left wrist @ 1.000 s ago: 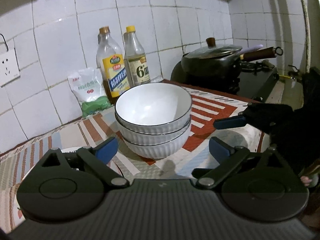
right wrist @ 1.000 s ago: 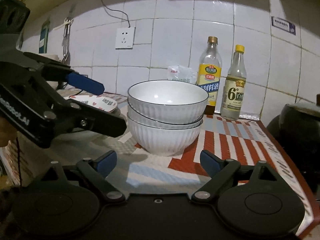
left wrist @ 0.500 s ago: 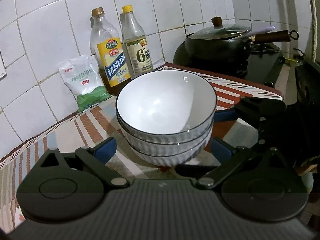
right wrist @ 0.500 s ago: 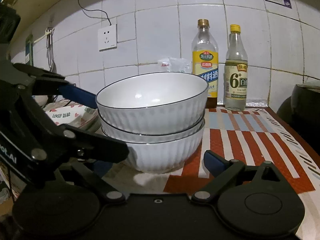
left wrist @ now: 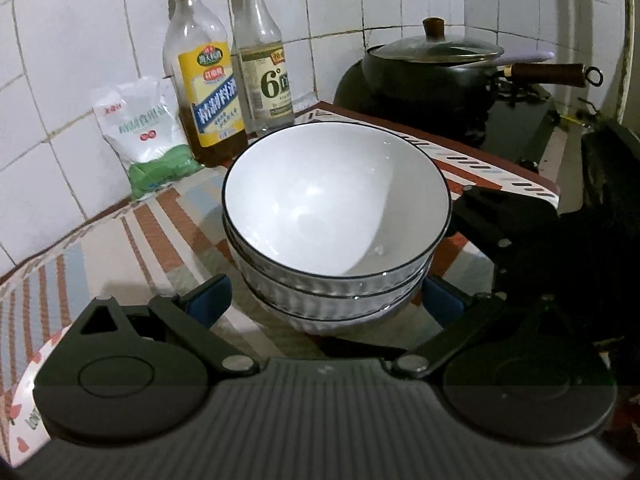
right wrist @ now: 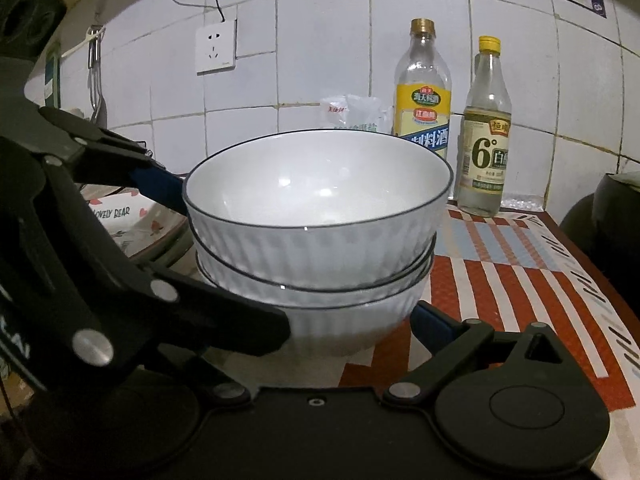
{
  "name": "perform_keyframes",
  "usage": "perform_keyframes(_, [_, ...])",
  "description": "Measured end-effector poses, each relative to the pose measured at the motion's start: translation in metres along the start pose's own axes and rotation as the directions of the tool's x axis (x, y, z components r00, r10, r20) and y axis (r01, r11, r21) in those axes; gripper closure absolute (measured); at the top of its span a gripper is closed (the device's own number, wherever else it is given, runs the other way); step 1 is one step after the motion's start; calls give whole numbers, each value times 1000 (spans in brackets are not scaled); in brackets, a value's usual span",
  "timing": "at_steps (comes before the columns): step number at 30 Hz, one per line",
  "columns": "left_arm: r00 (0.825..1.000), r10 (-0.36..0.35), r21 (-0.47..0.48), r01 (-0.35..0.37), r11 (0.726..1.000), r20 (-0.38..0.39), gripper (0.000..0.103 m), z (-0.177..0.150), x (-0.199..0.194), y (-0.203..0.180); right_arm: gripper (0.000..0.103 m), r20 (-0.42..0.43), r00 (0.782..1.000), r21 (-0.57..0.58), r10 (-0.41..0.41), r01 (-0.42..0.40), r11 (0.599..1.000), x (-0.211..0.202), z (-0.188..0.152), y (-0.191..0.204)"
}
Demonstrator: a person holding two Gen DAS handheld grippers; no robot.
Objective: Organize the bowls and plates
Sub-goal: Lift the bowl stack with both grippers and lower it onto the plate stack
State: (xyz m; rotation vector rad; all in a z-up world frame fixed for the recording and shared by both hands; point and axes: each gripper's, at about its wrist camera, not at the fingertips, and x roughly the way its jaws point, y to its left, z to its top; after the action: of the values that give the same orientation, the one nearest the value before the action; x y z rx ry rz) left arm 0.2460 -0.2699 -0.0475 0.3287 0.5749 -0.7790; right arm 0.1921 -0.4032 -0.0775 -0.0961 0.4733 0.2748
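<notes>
Both hand-held grippers closed in around bowl stack (left wrist: 336, 240).

My left claw (left wrist: 326, 300) and right claw (right wrist: 304, 320) crowd the bowl stack (left wrist: 336, 220) from both sides. Two bottles (left wrist: 228, 80) block the counter's back edge; striped counter (right wrist: 520, 264) beyond the stack lies open toward the pan (left wrist: 436, 68).

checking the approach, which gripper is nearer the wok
Right. The right gripper sits on the bowl stack's wok side; the left gripper is on the opposite side.
</notes>
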Motion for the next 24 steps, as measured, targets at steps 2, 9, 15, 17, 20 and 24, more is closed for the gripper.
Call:
perform_keyframes(2, [1000, -31, -3, 31, 1000, -7, 0, 2, 4, 4, 0, -3, 1000, -7, -5, 5, 1000, 4, 2, 1])
perform_keyframes(9, [999, -33, -50, 32, 998, -33, 2, 2, 10, 3, 0, 12, 1000, -11, -14, 14, 1000, 3, 0, 1])
perform_keyframes(15, [999, -30, -44, 29, 999, -25, 2, 1, 8, 2, 0, 25, 999, 1, -21, 21, 1000, 1, -1, 2])
perform_keyframes(17, [999, -29, -38, 28, 999, -24, 2, 1, 6, 1, 0, 30, 999, 14, -23, 22, 1000, 0, -2, 2])
perform_keyframes(20, [999, -28, -32, 27, 999, -27, 3, 1, 4, -2, 0, 34, 999, 22, -24, 23, 999, -2, -3, 3])
perform_keyframes(24, [999, -27, -20, 27, 999, -21, 3, -1, -1, -4, 0, 46, 998, 3, -39, 39, 999, -6, -6, 8])
